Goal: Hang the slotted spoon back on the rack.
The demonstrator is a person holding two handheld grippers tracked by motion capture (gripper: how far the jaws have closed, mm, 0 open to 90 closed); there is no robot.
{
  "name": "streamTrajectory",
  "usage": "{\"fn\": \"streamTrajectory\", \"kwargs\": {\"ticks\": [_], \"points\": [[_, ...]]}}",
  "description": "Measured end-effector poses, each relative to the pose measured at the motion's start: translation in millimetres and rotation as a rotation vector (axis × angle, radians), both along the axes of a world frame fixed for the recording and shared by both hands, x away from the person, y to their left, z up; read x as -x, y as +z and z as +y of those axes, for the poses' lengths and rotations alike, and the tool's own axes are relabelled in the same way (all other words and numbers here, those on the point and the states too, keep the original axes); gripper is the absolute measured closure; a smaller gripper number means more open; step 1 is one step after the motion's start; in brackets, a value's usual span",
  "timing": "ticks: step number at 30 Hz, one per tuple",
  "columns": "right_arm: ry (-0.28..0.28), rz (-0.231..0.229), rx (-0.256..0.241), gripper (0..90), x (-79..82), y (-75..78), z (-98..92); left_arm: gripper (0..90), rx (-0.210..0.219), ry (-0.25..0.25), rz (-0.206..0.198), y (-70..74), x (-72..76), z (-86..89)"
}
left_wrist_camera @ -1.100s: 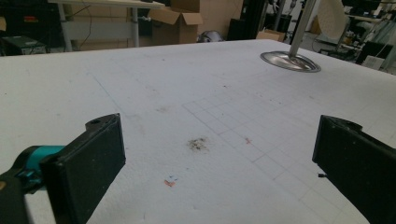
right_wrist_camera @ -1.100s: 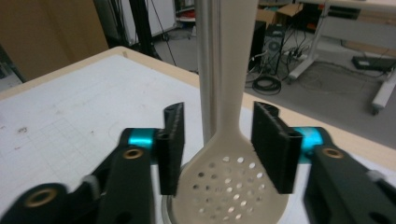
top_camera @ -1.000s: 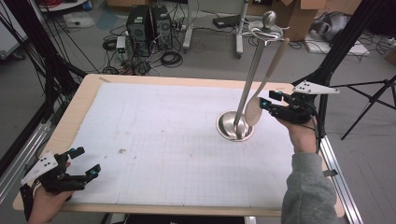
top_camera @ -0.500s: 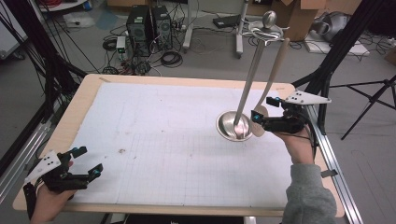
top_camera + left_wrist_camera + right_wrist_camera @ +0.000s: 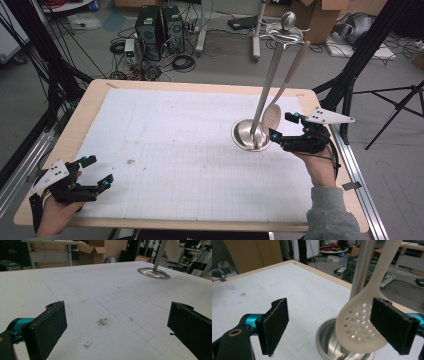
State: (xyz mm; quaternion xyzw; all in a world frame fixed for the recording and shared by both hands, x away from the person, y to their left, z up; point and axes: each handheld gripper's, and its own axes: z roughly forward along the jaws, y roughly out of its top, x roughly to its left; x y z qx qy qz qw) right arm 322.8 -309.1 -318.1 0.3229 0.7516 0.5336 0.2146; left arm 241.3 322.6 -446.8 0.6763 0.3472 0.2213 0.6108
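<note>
Even, bright indoor light; soft shadows (slightly grainy, mildly blurred).

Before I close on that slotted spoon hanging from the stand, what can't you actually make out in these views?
- Slotted spoon: right gripper view cuts its handle at the top edge; its hanging point is too small in the high view.
- Stand: base partly hidden by the spoon bowl, right gripper view.
- Right gripper: whether its jaws already touch the spoon cannot be told.
- Left gripper: jaws cropped by the left gripper view's bottom edge.
</note>
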Motion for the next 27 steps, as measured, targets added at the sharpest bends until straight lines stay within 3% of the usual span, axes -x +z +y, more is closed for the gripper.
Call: {"fn": "streamTrajectory", "kwargs": {"ticks": [9,27], "points": [[-0.017,0.02,-0.002,14.4,10.9,-18.6,-7.5,2.7,0.0,-0.011,-0.006,-0.7,-8.4,-6.5],[-0.032,0.006,0.017,13.3,30.2,-44.5,-12.3,2.7,-0.016,-0.018,-0.01,-0.5,-16.4,-13.0]]}}
